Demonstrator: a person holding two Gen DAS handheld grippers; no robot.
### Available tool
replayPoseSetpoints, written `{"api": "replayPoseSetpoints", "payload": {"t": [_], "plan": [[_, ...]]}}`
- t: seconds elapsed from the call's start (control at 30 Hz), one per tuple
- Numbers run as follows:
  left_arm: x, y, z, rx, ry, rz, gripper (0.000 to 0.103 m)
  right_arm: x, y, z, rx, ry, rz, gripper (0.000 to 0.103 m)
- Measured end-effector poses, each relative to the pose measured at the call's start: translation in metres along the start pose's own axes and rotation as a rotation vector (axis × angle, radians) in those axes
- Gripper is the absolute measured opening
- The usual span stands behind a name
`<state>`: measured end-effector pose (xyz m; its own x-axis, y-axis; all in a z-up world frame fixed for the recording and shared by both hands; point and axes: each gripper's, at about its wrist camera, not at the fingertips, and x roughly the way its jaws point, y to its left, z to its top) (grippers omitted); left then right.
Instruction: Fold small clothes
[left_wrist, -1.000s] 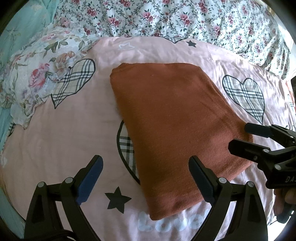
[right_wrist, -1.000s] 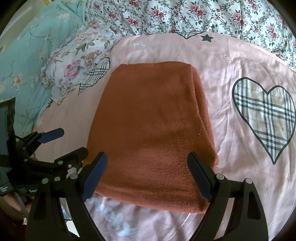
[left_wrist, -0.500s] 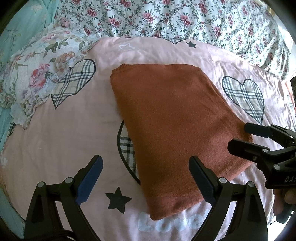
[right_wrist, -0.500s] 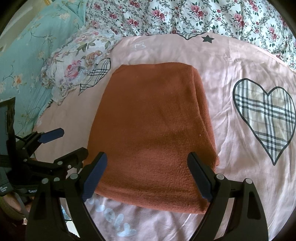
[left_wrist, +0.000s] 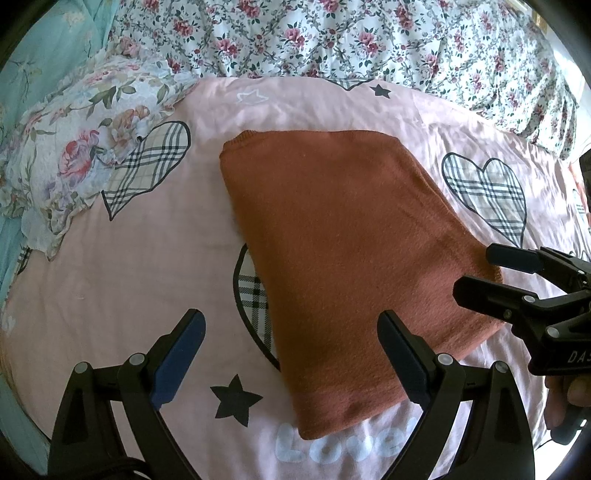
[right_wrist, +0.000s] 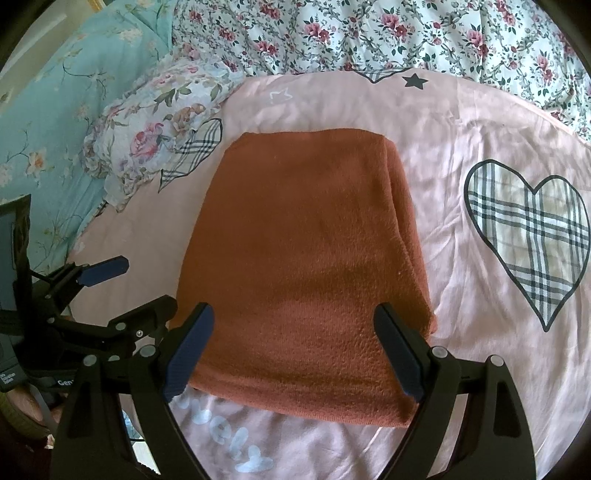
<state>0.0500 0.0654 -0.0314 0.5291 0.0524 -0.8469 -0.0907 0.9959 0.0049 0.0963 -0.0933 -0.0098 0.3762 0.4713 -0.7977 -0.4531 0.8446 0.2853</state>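
Note:
A rust-orange knitted garment (left_wrist: 343, 258) lies folded into a neat rectangle on the pink bedsheet (left_wrist: 129, 258); it also shows in the right wrist view (right_wrist: 306, 273). My left gripper (left_wrist: 291, 354) is open and empty, hovering over the garment's near left corner. My right gripper (right_wrist: 293, 347) is open and empty, hovering over the garment's near edge. Each gripper shows in the other's view: the right one (left_wrist: 476, 269) by the garment's right edge, the left one (right_wrist: 144, 288) by its left edge. Neither touches the cloth.
The pink sheet has plaid hearts (right_wrist: 528, 236), black stars (left_wrist: 236, 400) and white lettering (left_wrist: 332, 443). A floral pillow (left_wrist: 74, 155) lies at the left, a floral quilt (left_wrist: 369, 40) along the back, and a teal sheet (right_wrist: 55, 122) at the far left.
Almost nothing. Both grippers stay open above the folded garment; the views shift very slightly.

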Motion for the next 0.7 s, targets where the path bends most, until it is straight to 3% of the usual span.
{"api": "replayPoseSetpoints", "payload": {"t": [0.7], "plan": [[0.0026,-0.0021,0.0030,-0.001,0.008,0.002,0.095,0.0008,-0.0010,0.0014,0.008,-0.005,-0.002,0.088]]}}
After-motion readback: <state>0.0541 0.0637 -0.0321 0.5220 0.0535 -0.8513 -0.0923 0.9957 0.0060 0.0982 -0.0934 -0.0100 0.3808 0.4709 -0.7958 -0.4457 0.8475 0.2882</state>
